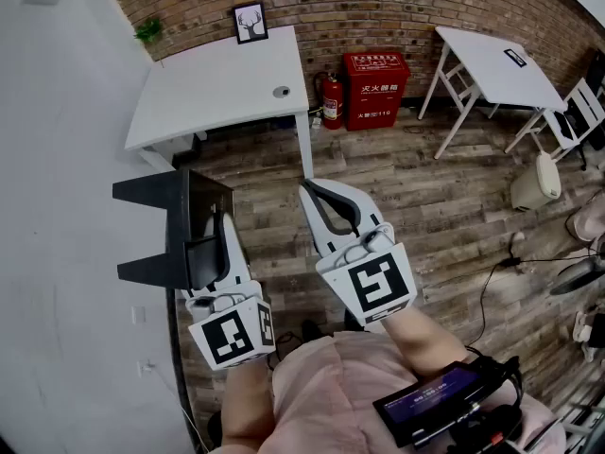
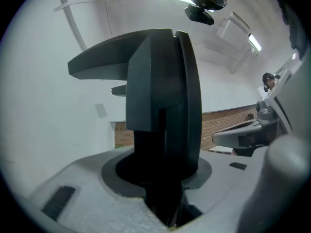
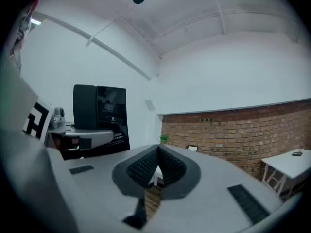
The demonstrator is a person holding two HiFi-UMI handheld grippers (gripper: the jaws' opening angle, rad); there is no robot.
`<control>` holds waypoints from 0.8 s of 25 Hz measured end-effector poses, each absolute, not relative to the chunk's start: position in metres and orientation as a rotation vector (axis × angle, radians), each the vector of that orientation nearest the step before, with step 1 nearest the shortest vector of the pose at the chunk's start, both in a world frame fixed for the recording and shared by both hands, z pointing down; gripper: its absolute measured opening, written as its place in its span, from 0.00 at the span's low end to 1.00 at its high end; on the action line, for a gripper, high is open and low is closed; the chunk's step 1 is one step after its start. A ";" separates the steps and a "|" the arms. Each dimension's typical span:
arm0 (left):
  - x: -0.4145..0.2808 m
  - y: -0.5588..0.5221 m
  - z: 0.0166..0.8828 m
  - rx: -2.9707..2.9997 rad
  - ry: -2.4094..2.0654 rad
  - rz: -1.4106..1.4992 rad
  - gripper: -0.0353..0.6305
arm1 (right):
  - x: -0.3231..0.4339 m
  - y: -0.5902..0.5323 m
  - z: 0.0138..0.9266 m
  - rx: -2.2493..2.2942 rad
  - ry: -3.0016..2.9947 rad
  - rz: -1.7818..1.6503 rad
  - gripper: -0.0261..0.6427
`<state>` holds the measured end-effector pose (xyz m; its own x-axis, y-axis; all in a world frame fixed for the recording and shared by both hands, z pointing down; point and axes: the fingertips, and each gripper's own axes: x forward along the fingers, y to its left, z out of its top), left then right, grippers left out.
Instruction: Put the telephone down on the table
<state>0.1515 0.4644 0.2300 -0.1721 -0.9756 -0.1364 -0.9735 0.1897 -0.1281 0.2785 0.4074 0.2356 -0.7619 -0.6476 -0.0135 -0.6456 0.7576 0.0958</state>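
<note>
- The telephone, a dark piece with two arms jutting toward the white wall at the left of the head view, is held in the air by the left gripper.
- In the left gripper view, the lower part of the telephone is seen clamped between the jaws, and its upper body rises upright above them.
- The telephone is not set down: it is carried clear of the white tabletop, which is seen further ahead against the brick wall.
- The right gripper is held beside the left one, over the wooden floor. Its jaws are seen pressed together in the right gripper view, with nothing between them.
- Both grippers are pointed roughly level, away from the person, with their marker cubes nearest the camera.
- A small round thing is seen on the tabletop near its right edge, and a framed picture is leaned against the wall at its far side.
- A fire extinguisher and a red cabinet are placed on the floor just right of the tabletop.
- A second white table is seen well apart, at the right.
- A device with a lit screen is seen at the person's chest, at the bottom of the head view.
</note>
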 end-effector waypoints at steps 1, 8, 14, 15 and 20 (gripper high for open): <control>0.152 0.464 0.230 -1.890 2.270 -0.018 0.29 | 0.278 0.408 0.236 1.073 -2.927 -0.148 0.04; 0.158 0.464 0.232 -1.904 2.262 -0.011 0.29 | 0.278 0.411 0.237 1.057 -2.934 -0.154 0.04; 0.167 0.464 0.233 -1.924 2.257 -0.008 0.29 | 0.282 0.414 0.236 1.046 -2.947 -0.155 0.04; 0.168 0.464 0.233 -1.926 2.257 -0.012 0.29 | 0.282 0.414 0.236 1.042 -2.947 -0.158 0.05; 0.175 0.465 0.238 -1.946 2.241 -0.032 0.29 | 0.284 0.417 0.238 1.037 -2.966 -0.154 0.05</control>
